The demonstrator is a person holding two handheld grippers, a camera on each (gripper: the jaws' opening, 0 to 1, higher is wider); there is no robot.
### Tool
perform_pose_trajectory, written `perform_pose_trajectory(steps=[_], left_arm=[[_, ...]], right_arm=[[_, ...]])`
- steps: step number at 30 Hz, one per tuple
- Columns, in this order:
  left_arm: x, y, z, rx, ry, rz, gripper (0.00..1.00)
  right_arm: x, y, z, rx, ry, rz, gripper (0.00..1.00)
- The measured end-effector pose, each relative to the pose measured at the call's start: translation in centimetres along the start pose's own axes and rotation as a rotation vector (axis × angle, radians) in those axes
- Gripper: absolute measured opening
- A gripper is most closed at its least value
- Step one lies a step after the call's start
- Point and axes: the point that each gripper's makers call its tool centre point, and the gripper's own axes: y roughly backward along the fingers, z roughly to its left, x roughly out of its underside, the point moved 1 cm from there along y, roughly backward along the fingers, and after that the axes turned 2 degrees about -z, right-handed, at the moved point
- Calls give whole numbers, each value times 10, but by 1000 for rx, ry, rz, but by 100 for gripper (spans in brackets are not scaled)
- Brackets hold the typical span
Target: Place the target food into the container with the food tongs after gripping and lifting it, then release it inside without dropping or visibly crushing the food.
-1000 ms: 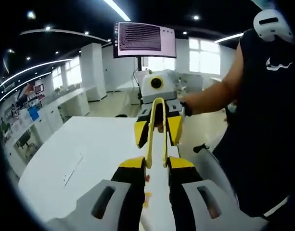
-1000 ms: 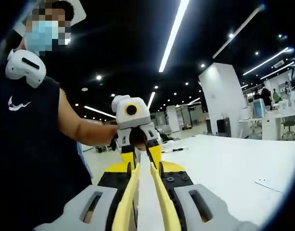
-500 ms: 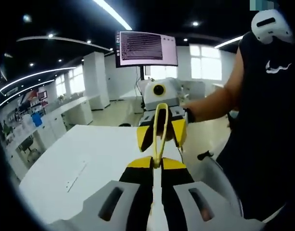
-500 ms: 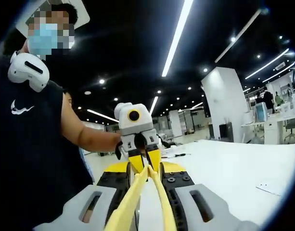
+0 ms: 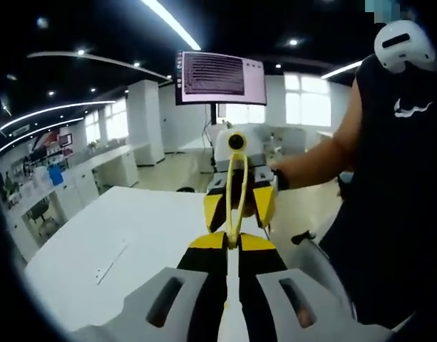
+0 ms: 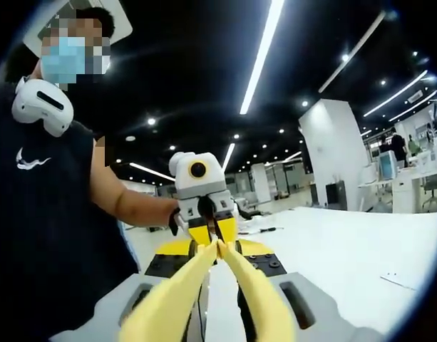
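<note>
- In the left gripper view, the left gripper was pinching the yellow tongs over the white table, near its right edge. The right gripper was beyond, facing it.
- In the right gripper view, the right gripper squeezed the tongs' arms together. The left gripper held their far end.

A white table bears a small flat strip.

The right gripper is pointing across a white table, its jaws pressing together on yellow food tongs whose two arms are meeting at the tip. The left gripper is facing it just beyond (its jaws close around that tip). A person in a black sleeveless top is standing alongside, under ceiling strip lights.
</note>
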Motion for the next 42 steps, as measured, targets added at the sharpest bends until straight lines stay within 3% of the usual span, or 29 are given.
perform_pose_trajectory(steps=[5,8,16,30,32,35,42], left_arm=[[0,-2,-2,11,8,9,0],[7,-2,-3,25,16,39,0],[5,2,-3,26,24,34,0],[10,3,-3,21,10,70,0],[10,3,-4,23,12,72,0],[10,2,-5,26,13,81,0],[7,3,-3,19,17,66,0]], right_arm=[[1,1,1,-7,10,11,17],[8,0,3,-4,4,58,17],[6,-1,2,0,-6,30,18],[7,-2,2,-2,-29,41,19],[1,-2,2,2,-35,7,20],[3,-1,2,0,-38,25,19],[0,-2,1,2,4,26,19]])
